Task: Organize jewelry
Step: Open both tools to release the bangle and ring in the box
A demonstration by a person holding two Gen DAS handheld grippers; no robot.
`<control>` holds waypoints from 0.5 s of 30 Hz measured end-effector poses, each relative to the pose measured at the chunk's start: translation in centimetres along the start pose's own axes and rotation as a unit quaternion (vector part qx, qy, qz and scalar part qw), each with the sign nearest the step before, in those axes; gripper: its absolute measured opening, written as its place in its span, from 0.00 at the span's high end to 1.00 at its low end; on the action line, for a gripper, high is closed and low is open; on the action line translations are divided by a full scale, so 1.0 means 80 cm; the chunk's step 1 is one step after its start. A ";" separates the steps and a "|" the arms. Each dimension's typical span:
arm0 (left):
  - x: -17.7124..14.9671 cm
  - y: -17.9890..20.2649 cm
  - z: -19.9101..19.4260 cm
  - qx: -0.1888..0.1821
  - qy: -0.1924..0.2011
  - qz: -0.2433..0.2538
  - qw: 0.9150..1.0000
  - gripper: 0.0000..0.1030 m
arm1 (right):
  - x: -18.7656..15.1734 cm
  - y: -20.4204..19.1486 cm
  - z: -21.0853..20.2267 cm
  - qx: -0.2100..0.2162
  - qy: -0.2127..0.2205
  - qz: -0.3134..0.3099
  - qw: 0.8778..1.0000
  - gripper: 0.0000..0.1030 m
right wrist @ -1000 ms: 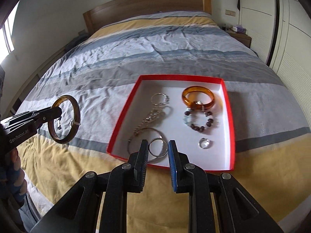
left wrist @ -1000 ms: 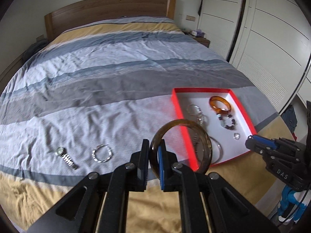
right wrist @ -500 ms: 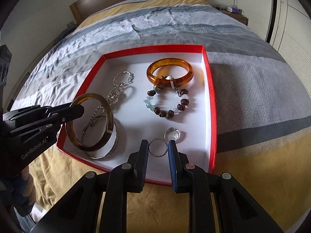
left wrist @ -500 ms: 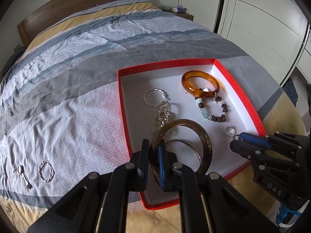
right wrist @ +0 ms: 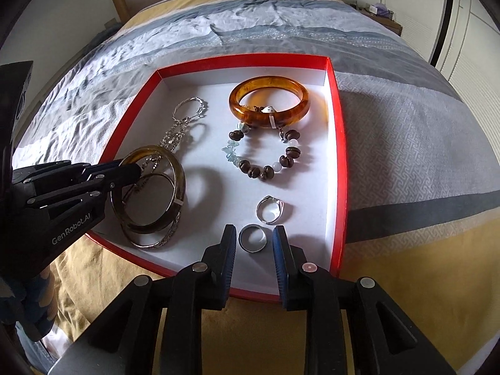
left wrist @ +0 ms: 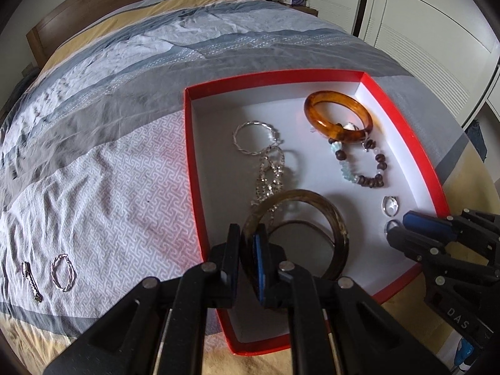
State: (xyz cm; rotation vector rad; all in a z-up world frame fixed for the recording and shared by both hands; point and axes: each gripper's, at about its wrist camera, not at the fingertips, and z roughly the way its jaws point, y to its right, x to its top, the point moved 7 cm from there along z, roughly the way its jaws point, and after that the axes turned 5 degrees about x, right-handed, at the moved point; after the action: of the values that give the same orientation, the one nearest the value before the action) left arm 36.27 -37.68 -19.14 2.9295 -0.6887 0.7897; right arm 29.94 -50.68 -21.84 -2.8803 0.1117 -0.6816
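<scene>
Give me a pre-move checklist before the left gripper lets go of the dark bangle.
1. Left gripper clamped on dark bangle: ok.
2. Bangle over the red box: ok.
3. Bangle resting on the silver bangle beneath: cannot tell.
4. Right gripper jaws, just opened, clear of the plain ring lying between them: ok.
5. All jewelry boxed: not ok; twisted hoop and a watch lie on the bedspread.

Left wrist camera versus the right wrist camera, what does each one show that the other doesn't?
Only the left wrist view shows the watch and twisted silver bangle lying on the bedspread. Only the right wrist view shows the plain ring whole, between the right gripper's pads. Both show the red box, amber bangle, bead bracelet and the dark bangle in the left gripper.
</scene>
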 end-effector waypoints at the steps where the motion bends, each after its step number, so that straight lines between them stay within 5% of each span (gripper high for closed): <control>1: 0.000 0.000 -0.001 -0.002 0.000 -0.003 1.000 0.91 | 0.000 0.000 -0.001 -0.001 0.000 0.001 1.000 0.77; 15: 0.009 -0.005 -0.080 -0.037 0.038 -0.008 0.999 0.76 | -0.005 -0.022 -0.080 -0.014 0.035 -0.003 0.999 0.75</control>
State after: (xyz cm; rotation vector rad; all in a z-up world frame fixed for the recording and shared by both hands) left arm 33.95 -36.67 -13.17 2.8207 -0.6713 0.8499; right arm 26.74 -49.93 -16.04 -2.8842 0.1215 -0.7887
